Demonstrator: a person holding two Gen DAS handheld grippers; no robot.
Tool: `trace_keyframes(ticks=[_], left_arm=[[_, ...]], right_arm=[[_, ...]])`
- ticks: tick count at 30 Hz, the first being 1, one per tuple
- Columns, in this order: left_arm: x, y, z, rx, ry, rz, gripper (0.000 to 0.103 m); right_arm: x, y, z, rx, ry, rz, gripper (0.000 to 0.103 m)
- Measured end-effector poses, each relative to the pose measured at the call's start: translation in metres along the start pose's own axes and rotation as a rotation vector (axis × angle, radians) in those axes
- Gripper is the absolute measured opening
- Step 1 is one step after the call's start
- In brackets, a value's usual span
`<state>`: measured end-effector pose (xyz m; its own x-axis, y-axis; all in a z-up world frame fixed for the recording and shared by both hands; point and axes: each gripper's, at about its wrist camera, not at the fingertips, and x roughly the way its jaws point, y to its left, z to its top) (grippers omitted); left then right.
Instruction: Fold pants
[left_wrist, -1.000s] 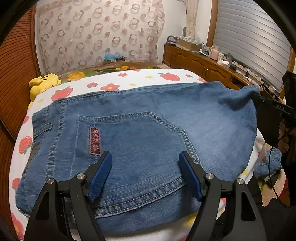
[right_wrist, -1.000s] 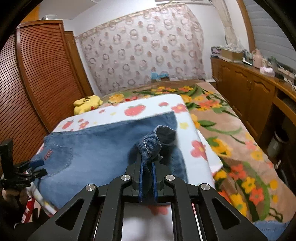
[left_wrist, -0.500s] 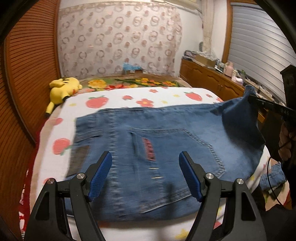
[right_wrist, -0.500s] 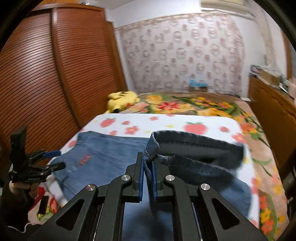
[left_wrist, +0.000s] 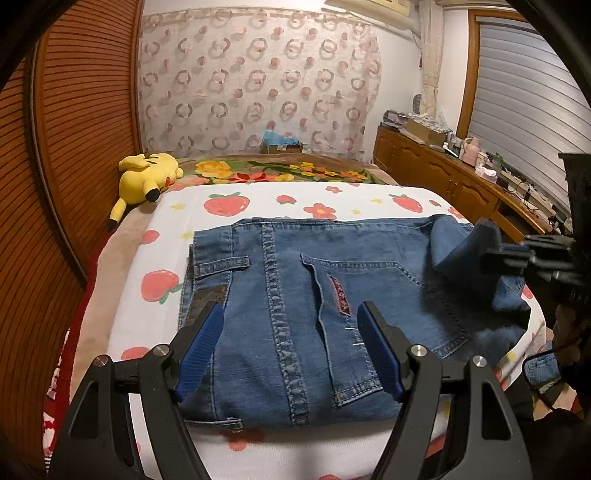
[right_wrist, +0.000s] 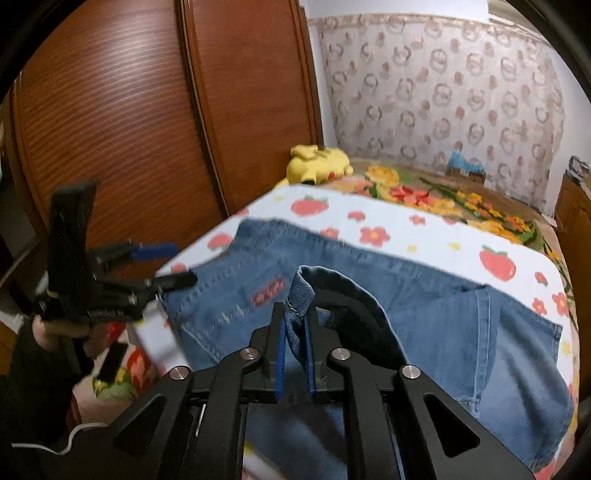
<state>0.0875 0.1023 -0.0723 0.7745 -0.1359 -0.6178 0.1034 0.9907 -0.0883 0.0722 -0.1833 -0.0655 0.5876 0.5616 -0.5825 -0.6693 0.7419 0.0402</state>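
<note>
Blue denim pants (left_wrist: 295, 288) lie back side up on a white strawberry-print bed, waistband to the left, back pocket with a red label in the middle. My left gripper (left_wrist: 288, 343) is open and empty, hovering over the waist end near the front bed edge. My right gripper (right_wrist: 294, 332) is shut on the pants' leg hem (right_wrist: 301, 291) and holds it lifted over the seat area. It shows at the right of the left wrist view (left_wrist: 491, 254), with the leg cloth draped below it. The left gripper also shows in the right wrist view (right_wrist: 162, 266).
A yellow plush toy (left_wrist: 146, 177) lies at the bed's far left corner. A wooden slatted wardrobe (left_wrist: 66, 147) runs along the left side. A wooden cabinet with clutter (left_wrist: 443, 173) stands at the right. A floral blanket (left_wrist: 280, 171) covers the far end of the bed.
My right gripper has carried the leg hem leftward over the pants toward the waist. My left gripper has drawn back toward the waistband and stayed open.
</note>
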Motion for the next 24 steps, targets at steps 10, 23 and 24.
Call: trace_keyframes(ticks=[10,23,24], left_arm=[[0.008,-0.027,0.003,0.031,0.005,-0.055,0.076],[0.015,-0.071,0.01,0.102,0.016,-0.126,0.076],[0.016,-0.073,0.011,0.106,0.015,-0.131,0.076]], right_arm=[[0.008,-0.041,0.013,0.014,-0.008,-0.093,0.037],[0.046,-0.069,0.024,0.132,0.045,-0.241,0.042],[0.054,-0.073,0.026,0.141,0.054,-0.239,0.042]])
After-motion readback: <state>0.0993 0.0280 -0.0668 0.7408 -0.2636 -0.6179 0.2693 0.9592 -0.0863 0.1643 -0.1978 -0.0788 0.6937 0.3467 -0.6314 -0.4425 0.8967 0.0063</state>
